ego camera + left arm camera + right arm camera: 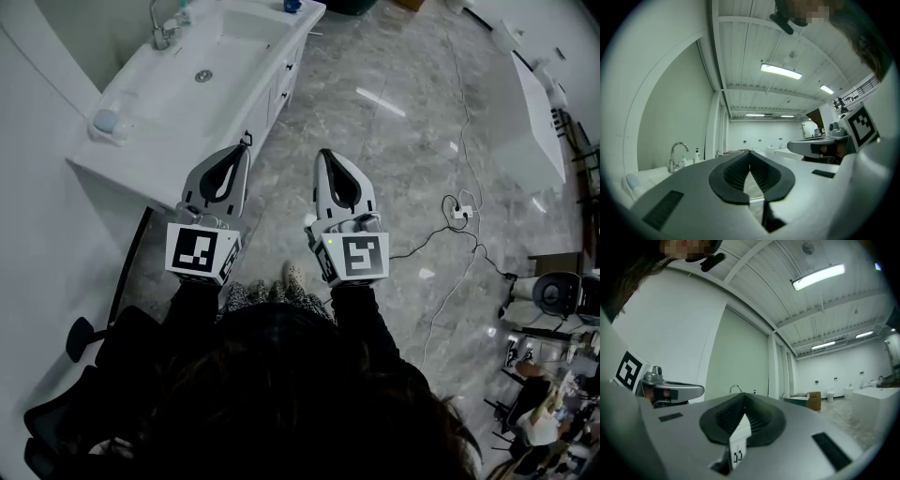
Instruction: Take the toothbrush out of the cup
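Starting with the head view, the left gripper point(242, 150) and right gripper point(324, 155) are held level, jaws pressed together on nothing, above a grey marble floor point(403, 141) beside a white counter point(169, 103). A bluish cup point(110, 123) is seen at its near corner, well apart; the axis of the toothbrush cannot be told. In the left gripper view the cup point(632, 181) is seen low left, near the faucet point(677, 157). In the right gripper view a white hall is shown.

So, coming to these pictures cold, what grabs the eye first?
The two claws come first: left claw and right claw, both shut and empty, side by side at mid-frame. Next, the white sink counter at upper left, its faucet at the far end and a small bluish item on its near corner; I cannot tell whether that is the cup.
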`<state>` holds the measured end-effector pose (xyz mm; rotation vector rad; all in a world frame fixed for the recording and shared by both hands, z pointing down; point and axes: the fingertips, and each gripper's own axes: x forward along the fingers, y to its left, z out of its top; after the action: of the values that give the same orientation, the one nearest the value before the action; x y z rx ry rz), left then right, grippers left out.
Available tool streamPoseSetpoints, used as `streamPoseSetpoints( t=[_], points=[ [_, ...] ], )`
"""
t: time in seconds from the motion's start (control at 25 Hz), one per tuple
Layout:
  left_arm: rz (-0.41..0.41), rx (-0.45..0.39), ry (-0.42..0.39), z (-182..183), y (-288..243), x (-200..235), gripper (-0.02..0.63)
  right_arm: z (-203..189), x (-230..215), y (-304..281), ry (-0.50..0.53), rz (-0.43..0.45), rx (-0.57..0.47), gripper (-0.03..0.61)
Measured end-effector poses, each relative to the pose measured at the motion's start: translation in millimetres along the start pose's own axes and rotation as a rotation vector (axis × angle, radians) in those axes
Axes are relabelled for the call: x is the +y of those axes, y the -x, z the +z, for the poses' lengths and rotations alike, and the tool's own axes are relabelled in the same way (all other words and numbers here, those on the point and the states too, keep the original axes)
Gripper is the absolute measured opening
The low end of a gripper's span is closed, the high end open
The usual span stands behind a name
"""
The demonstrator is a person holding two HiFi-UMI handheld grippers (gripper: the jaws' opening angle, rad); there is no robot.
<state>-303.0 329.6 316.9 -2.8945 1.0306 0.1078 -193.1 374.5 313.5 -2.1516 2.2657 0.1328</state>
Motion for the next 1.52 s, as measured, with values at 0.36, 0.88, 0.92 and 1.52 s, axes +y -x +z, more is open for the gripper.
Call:
streamPoseSetpoints(
  t=[0.36,0.88,0.92,1.52],
  points=[
    [0.003,0.0,0.0,-2,-16,-10,0.008,-7,-18,-3,0.005,0.016,-0.004,0.005],
    [0.02,0.006,-0.006,-11,-73,-24,0.009,-19,-68,-32,0.02,0.059,0.017,0.005],
    [0.023,0.005,-0.007,-11,-78,-25,0.008,-21,-73,-35,0.017,0.065,0.023,0.005],
    [0.068,0.017,-0.007,-22,-140,-44,0.008,-40,-139,-59,0.007,0.116,0.052,0.005]
  ],
)
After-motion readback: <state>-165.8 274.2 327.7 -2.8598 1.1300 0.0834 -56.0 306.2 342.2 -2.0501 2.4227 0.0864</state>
